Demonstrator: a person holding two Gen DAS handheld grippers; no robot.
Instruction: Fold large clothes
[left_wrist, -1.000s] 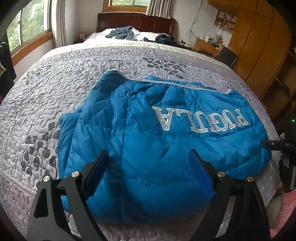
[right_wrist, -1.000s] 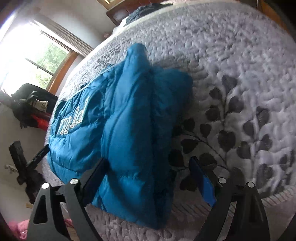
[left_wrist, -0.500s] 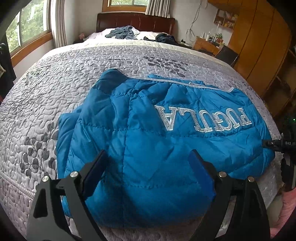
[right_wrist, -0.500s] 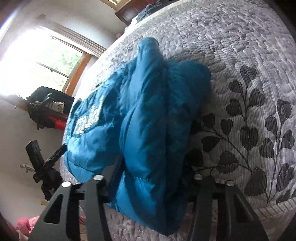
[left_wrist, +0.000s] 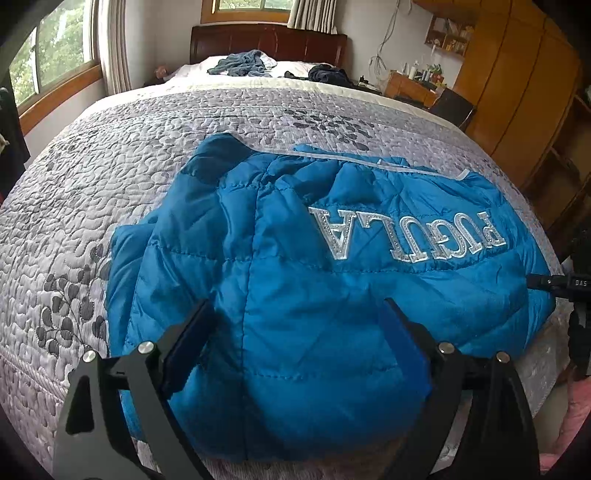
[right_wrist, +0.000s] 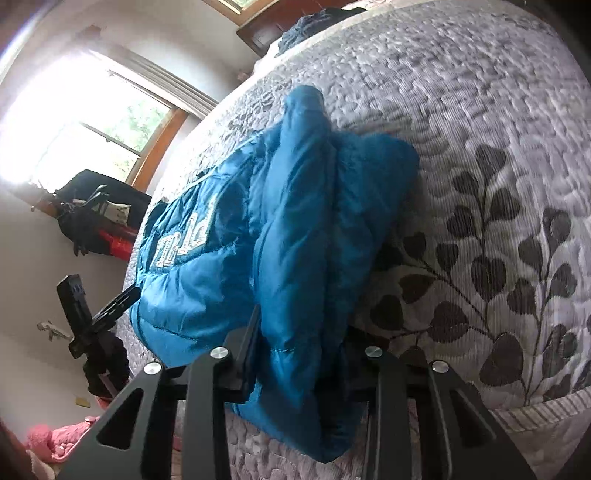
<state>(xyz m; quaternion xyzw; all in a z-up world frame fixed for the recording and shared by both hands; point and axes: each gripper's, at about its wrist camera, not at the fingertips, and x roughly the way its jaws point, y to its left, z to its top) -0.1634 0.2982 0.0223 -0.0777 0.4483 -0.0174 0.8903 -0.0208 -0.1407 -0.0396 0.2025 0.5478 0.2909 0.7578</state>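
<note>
The bed (left_wrist: 155, 140) fills both views, covered by a grey quilted bedspread (right_wrist: 480, 122) with dark leaf prints; beyond it the left wrist view alone shows the dark wooden headboard (left_wrist: 266, 40), loose dark clothes (left_wrist: 240, 66) near the pillows, a window (left_wrist: 48, 70) along one side and a wooden wardrobe (left_wrist: 517, 92) along the other. The blue puffer jacket (left_wrist: 314, 266) lies folded at the near edge of the bed, its silver lettering (left_wrist: 406, 236) facing up and reading upside down from this side. Wide bare bedspread stays open between the jacket and the headboard end, and on the window side too.

The left tool (left_wrist: 295, 339) hovers over the jacket's near part with its fingers spread wide apart, gripping nothing.

The right wrist view shows what the left cannot: the jacket's stacked side edge (right_wrist: 306, 258), seen end on, hanging slightly over the bed's edge. The right tool (right_wrist: 299, 354) is pinching that thick bundle of layers between its two fingers. To that tool's right lies open bedspread with leaf print. In the same view the left tool (right_wrist: 110, 306) appears as a dark shape just beside the jacket's far end, past the bed's edge
</note>
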